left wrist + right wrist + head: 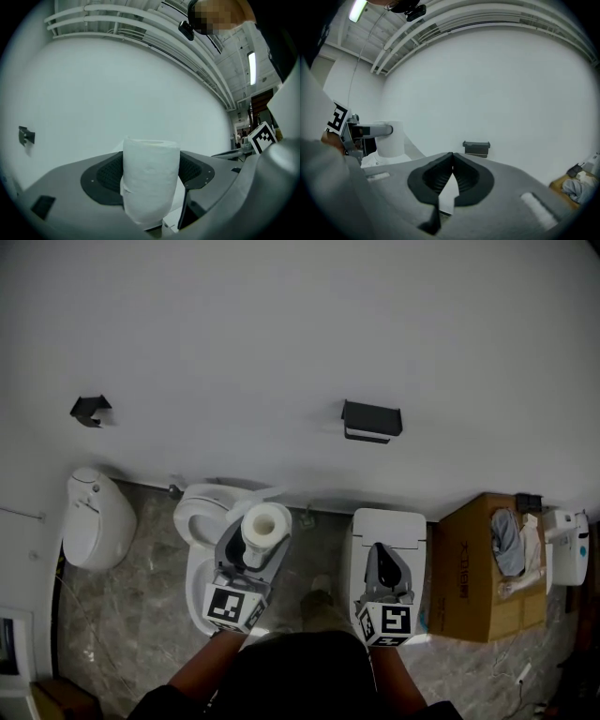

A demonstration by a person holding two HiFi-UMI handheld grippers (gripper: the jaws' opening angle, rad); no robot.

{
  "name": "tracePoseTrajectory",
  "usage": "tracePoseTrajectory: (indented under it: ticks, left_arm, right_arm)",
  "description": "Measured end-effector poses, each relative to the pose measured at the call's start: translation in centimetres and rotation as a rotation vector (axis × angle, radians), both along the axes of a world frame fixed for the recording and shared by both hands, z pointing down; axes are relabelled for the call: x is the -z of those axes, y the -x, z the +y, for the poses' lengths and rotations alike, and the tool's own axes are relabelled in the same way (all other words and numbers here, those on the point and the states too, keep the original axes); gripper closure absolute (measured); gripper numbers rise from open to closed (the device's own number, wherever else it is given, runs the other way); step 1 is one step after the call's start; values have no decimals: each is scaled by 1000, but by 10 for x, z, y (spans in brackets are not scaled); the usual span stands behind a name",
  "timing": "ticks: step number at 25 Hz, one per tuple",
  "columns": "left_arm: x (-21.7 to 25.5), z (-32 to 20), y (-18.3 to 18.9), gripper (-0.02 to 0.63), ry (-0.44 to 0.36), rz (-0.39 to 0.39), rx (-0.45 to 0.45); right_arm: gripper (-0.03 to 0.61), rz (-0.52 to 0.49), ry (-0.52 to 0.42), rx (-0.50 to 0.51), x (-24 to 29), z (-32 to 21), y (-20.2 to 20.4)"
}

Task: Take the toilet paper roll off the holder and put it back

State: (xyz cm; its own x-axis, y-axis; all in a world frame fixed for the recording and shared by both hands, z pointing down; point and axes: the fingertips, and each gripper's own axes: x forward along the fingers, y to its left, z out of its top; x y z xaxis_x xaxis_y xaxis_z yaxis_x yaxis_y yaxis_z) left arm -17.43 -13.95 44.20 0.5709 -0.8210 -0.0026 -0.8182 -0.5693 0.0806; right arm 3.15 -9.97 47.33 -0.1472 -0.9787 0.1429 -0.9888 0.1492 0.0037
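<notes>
Grips the white cylindrical toilet paper roll (264, 524) upright across its soft sides in the left gripper (255, 542), jaws wide, well apart from the empty black wall-mounted holder (371, 421). Leaves the right gripper (451, 159) pinched together on nothing, probably spare for steadying the refit.

The left tool (253, 545) and right tool (382, 554) had grey moulded bodies with black ribbed pads (465, 177). Each carried a cube (232, 607) of black-and-white square markers. The person wore a dark top (300, 676).
</notes>
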Motion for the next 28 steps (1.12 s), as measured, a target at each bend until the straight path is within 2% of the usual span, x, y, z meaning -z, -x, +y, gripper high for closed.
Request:
tracePoseTrajectory:
  ticks: [4, 7, 15, 20, 28]
  left_arm:
    - [-28, 31, 27, 276, 35, -17, 49]
    - [-40, 42, 42, 276, 11, -47, 70]
    - [-31, 43, 53, 276, 1, -45, 85]
    - [-15, 24, 43, 276, 16, -37, 83]
    - [16, -30, -18, 276, -94, -67, 4]
  right_arm:
    - [580, 6, -7, 8, 1, 20, 12]
    - [580, 15, -6, 28, 1, 27, 25]
    - [580, 4, -3, 37, 1, 29, 37]
    - [580, 23, 12, 34, 1, 14, 28]
    - [580, 22, 15, 1, 3, -28, -8]
